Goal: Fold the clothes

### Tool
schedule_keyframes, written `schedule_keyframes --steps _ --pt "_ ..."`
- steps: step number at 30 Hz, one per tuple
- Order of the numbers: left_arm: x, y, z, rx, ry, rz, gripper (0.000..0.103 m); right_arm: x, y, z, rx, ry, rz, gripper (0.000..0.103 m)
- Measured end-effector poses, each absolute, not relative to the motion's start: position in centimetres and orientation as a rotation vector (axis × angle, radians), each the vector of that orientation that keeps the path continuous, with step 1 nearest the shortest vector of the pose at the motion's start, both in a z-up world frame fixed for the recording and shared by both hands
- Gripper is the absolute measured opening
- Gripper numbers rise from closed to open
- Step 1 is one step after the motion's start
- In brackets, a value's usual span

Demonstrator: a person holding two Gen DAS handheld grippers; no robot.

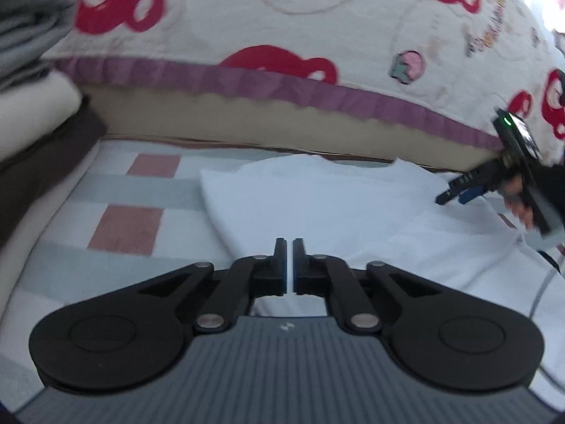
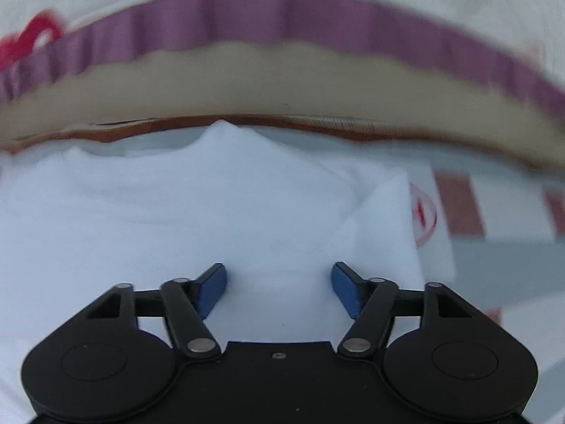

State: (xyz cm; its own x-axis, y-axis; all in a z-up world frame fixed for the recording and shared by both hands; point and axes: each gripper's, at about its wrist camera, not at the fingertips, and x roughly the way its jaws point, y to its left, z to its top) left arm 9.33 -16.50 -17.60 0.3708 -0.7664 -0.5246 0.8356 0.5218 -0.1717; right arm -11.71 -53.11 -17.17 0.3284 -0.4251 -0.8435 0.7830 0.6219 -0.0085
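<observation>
A white garment [image 1: 339, 208] lies partly folded on a checked bed sheet [image 1: 123, 226]. My left gripper [image 1: 289, 247] is shut and empty, just above the garment's near edge. My right gripper [image 2: 279, 275] is open and hovers over the same white garment [image 2: 176, 219], nothing between its blue pads [image 2: 213, 291]. A folded flap [image 2: 381, 222] lies to its right. In the left wrist view the right gripper [image 1: 455, 194] shows at the far right, over the garment's far side.
A cream quilt with red bears and a purple border [image 1: 282, 35] rises behind the garment, also seen in the right wrist view [image 2: 282, 17]. Folded clothes in grey, cream and brown [image 1: 31, 88] are stacked at the left.
</observation>
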Motion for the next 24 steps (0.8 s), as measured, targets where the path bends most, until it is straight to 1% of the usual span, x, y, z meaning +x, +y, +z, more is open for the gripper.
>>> schedule_keyframes --steps 1,2,3,4,5,7,10,13,17,19,20,22,23,24 --pt "9.5 -16.4 -17.9 0.146 0.6 -1.011 0.005 -11.7 -52.8 -17.2 0.443 0.926 -0.827 0.053" --pt "9.6 -16.4 -18.2 0.16 0.603 -0.993 0.008 -11.6 -52.8 -17.0 0.457 0.92 -0.823 0.041" --pt "9.8 -16.4 -18.4 0.161 0.614 -0.991 0.01 -11.5 -52.9 -16.8 0.464 0.914 -0.823 0.008" --pt "9.9 -16.4 -18.6 0.162 0.626 -0.99 0.019 -11.5 -53.0 -16.6 0.458 0.909 -0.829 0.004" --pt "10.0 -16.4 -18.8 0.162 0.638 -0.988 0.027 -11.5 -53.0 -16.4 0.454 0.898 -0.836 0.003" --pt "10.4 -16.1 -18.8 0.115 0.68 -1.005 0.027 -12.4 -53.0 -15.7 0.449 0.847 -0.855 0.003" --pt "10.1 -15.8 -17.5 0.089 0.631 -1.031 0.028 -13.6 -53.5 -14.9 0.435 0.792 -0.886 0.003" --pt "10.1 -16.2 -17.9 0.086 0.641 -1.06 0.033 -14.3 -54.6 -14.3 0.419 0.768 -0.918 0.003" --pt "9.8 -17.4 -19.3 0.118 0.672 -1.07 0.035 -14.6 -54.9 -14.5 0.397 0.761 -0.904 0.003" --pt "9.6 -18.1 -19.3 0.136 0.669 -1.087 0.037 -14.9 -54.7 -14.8 0.364 0.728 -0.879 0.003" --pt "9.5 -18.3 -19.2 0.124 0.672 -1.097 0.041 -15.3 -54.5 -14.9 0.35 0.7 -0.863 0.004" --pt "9.5 -18.5 -19.3 0.102 0.679 -1.111 0.046 -16.8 -54.4 -14.7 0.333 0.617 -0.827 0.009" --pt "9.5 -18.6 -19.3 0.093 0.683 -1.114 0.047 -17.8 -54.6 -14.6 0.348 0.577 -0.811 0.013" --pt "9.5 -18.8 -19.3 0.101 0.677 -1.115 0.047 -18.8 -54.9 -14.4 0.373 0.561 -0.812 0.03"
